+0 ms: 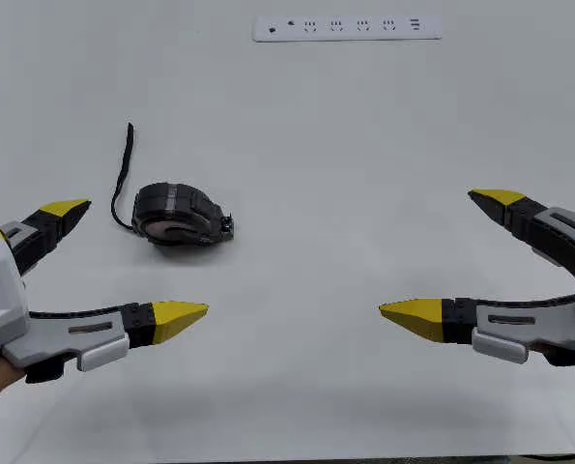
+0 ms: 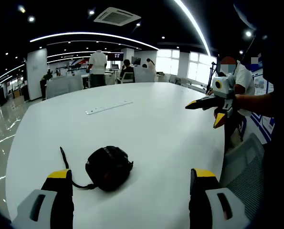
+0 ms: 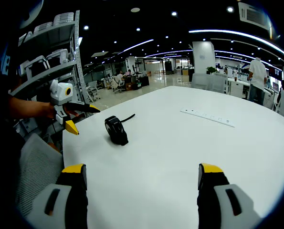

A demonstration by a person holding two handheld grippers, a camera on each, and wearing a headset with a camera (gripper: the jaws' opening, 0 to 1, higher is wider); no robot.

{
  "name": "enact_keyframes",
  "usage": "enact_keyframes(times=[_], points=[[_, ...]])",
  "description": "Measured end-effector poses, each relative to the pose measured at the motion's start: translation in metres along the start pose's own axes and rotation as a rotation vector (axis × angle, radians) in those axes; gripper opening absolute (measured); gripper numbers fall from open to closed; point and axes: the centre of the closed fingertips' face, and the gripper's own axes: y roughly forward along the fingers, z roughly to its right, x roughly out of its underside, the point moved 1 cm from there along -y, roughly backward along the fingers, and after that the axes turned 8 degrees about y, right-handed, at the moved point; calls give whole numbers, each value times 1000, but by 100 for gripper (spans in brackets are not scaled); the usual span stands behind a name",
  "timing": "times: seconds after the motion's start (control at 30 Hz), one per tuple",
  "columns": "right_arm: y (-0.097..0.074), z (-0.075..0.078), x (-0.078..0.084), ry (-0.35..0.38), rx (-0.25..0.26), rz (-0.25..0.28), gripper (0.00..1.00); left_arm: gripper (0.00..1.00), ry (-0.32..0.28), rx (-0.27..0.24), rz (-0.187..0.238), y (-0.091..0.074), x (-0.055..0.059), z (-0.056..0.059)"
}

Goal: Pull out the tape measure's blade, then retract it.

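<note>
A black tape measure (image 1: pixel 180 215) with a black wrist strap (image 1: pixel 123 172) lies on the white table (image 1: pixel 326 126), left of centre; its blade is fully inside. My left gripper (image 1: pixel 137 261) hovers open just left of and in front of it, yellow-tipped jaws wide apart and holding nothing. In the left gripper view the tape measure (image 2: pixel 108 167) sits between and ahead of the jaws. My right gripper (image 1: pixel 453 259) hangs open at the right, well away from the tape measure (image 3: pixel 116 129). Each gripper view catches the other gripper: the right gripper (image 2: pixel 212 107) and the left gripper (image 3: pixel 74 117).
A white power strip (image 1: pixel 346 27) lies along the far side of the table. The table's near edge (image 1: pixel 364 456) runs just below the grippers. A mesh chair (image 3: pixel 34 171) stands by the table edge, and people stand by desks in the background.
</note>
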Motion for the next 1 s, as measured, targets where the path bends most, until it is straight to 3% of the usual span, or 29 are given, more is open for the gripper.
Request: enact_keyframes(times=[1.0], points=[[2,1,1,-25,-3,-15,99,100,30,9,-6,5,-3,-3]])
